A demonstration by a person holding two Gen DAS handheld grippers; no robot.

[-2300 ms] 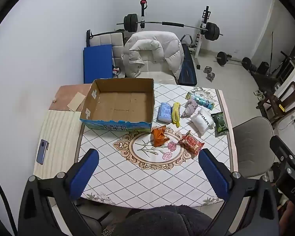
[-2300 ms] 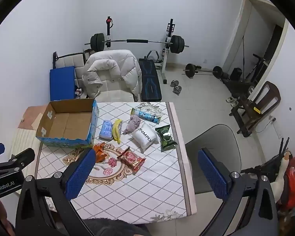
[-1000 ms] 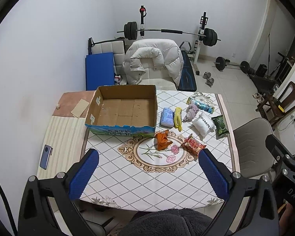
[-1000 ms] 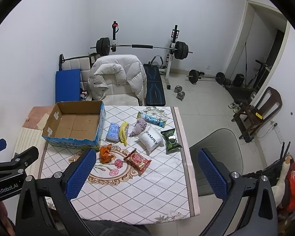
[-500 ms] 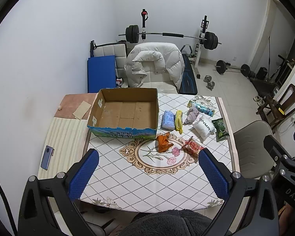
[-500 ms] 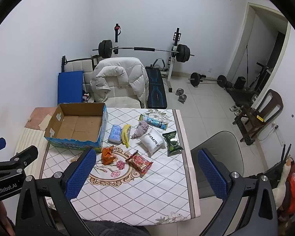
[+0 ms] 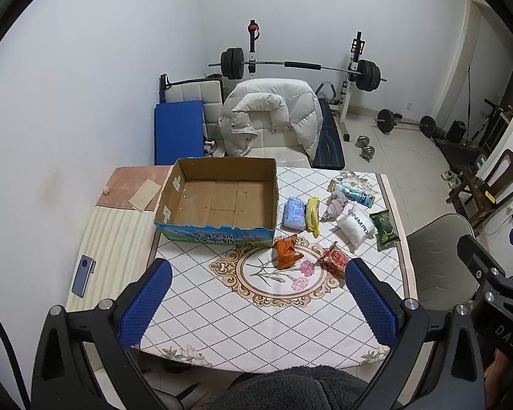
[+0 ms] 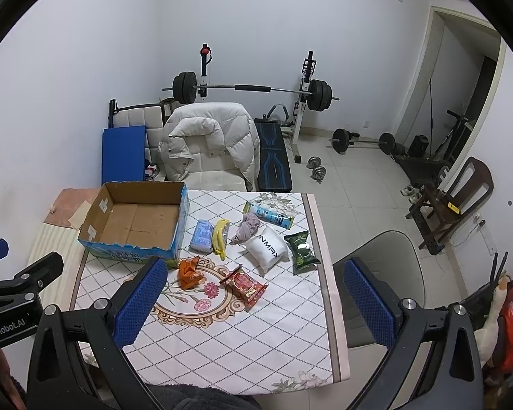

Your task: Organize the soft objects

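An open cardboard box [image 7: 219, 198] [image 8: 136, 220] stands empty at the table's far left. To its right lie a blue pack [image 7: 293, 212] [image 8: 201, 235], a yellow banana toy [image 7: 312, 216] [image 8: 219, 238], a grey cloth [image 7: 336, 205] [image 8: 247, 226], a white pouch [image 7: 355, 228] [image 8: 267, 246], a green packet [image 7: 383, 225] [image 8: 302, 247] and a long blue wrapper [image 7: 354, 193] [image 8: 268, 216]. Nearer lie an orange packet [image 7: 285, 256] [image 8: 189, 272] and a red packet [image 7: 335, 259] [image 8: 244, 283]. My left gripper [image 7: 256, 302] and right gripper [image 8: 253, 302] hang open, high above the table, holding nothing.
The table [image 7: 256, 328] has a quilted cloth; a phone [image 7: 82, 275] lies on its bare left strip. A grey chair [image 8: 386, 273] stands at the right, and a chair with a white jacket [image 7: 270, 119] behind. Gym gear fills the back of the room.
Both grippers have risen and drawn back, so the table looks smaller and more of the room shows. Nothing on the table has moved.
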